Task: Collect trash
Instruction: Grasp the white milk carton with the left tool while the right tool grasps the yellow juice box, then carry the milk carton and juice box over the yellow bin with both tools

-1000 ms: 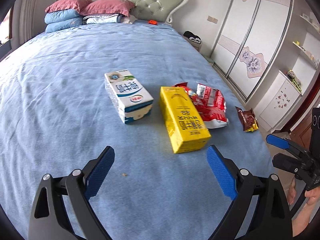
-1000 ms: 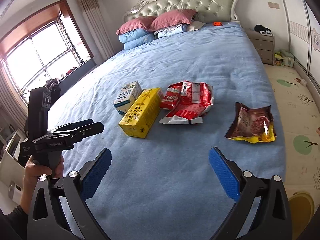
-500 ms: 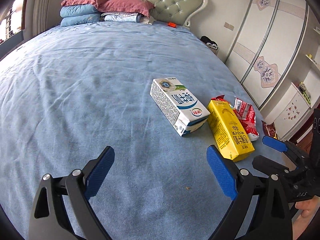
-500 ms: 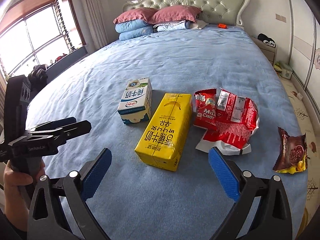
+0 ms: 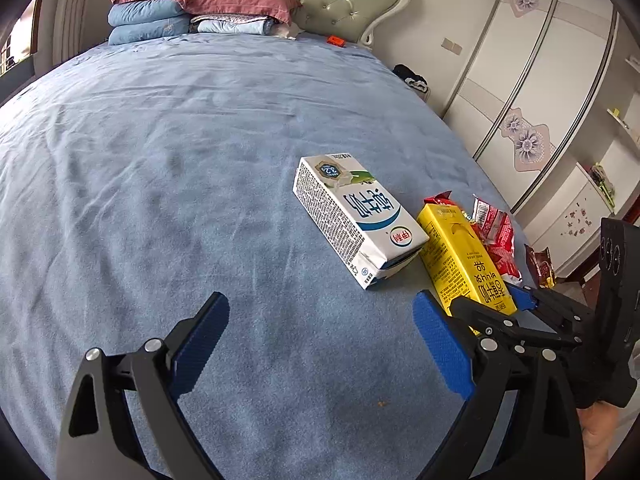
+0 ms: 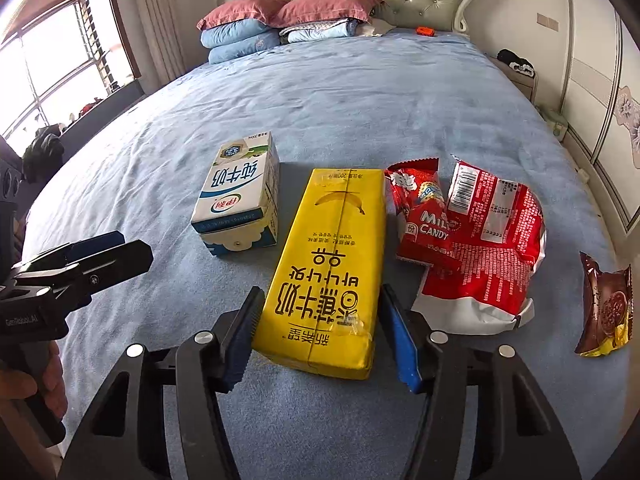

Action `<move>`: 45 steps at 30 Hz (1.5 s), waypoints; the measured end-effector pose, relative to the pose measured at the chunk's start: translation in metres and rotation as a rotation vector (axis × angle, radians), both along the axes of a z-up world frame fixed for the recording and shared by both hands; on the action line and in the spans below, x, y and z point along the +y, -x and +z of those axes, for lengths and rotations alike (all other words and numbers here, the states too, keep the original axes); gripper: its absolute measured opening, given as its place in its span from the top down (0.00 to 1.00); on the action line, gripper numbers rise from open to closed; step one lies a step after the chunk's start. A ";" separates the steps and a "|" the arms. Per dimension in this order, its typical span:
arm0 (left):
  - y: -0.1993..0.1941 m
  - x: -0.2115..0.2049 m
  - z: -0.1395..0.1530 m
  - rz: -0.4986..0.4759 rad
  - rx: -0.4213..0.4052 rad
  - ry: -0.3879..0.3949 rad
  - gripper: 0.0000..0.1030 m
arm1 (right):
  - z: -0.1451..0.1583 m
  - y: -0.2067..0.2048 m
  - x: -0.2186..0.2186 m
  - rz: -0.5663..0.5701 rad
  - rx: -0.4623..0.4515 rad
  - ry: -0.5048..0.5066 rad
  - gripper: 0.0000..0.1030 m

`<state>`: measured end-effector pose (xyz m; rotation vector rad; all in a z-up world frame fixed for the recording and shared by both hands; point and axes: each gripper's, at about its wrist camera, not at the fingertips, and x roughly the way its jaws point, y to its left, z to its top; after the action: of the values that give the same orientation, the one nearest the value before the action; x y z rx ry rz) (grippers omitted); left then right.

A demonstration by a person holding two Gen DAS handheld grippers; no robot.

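the right gripper [image 6: 320, 340] is closing its fingers around the near end of the yellow carton [image 6: 326, 264], which lies on the bed [image 6: 360, 100] between the white milk carton [image 6: 240, 200] and the red candy wrapper [image 6: 480, 248]; the pads look just short of contact. the left gripper [image 5: 320, 344] hangs released over bare bedspread. next, i judge, a firm squeeze and a lift.
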<state>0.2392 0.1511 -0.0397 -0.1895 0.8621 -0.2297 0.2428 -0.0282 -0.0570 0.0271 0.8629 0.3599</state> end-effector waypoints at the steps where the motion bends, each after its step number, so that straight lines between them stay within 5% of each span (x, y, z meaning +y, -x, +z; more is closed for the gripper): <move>1: -0.002 -0.002 0.001 0.000 0.000 0.003 0.10 | 0.000 0.000 -0.001 0.010 0.001 0.001 0.48; 7: -0.014 -0.019 0.004 0.030 0.009 -0.002 0.10 | 0.002 0.008 -0.014 0.086 0.012 -0.078 0.53; 15: -0.042 -0.041 0.002 0.080 0.038 0.015 0.10 | 0.008 0.010 -0.058 0.052 0.020 -0.243 0.53; 27: -0.089 -0.067 -0.022 0.168 0.110 -0.079 0.10 | 0.008 0.009 -0.083 0.052 0.030 -0.331 0.53; 29: -0.090 -0.068 -0.025 0.177 0.106 -0.093 0.13 | 0.006 0.009 -0.084 0.056 0.040 -0.337 0.53; 32: -0.085 -0.067 -0.028 0.192 0.081 -0.148 0.37 | 0.002 0.008 -0.084 0.059 0.059 -0.345 0.53; 36: -0.075 -0.057 -0.025 0.180 0.062 -0.118 0.47 | -0.003 0.005 -0.085 0.063 0.078 -0.354 0.53; 45: -0.024 -0.038 -0.014 0.121 0.026 0.045 0.47 | 0.001 0.007 -0.082 0.081 0.069 -0.366 0.53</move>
<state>0.2632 0.1134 -0.0540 -0.2858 0.8690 -0.1336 0.2359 -0.1099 -0.0557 0.3461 0.8578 0.5928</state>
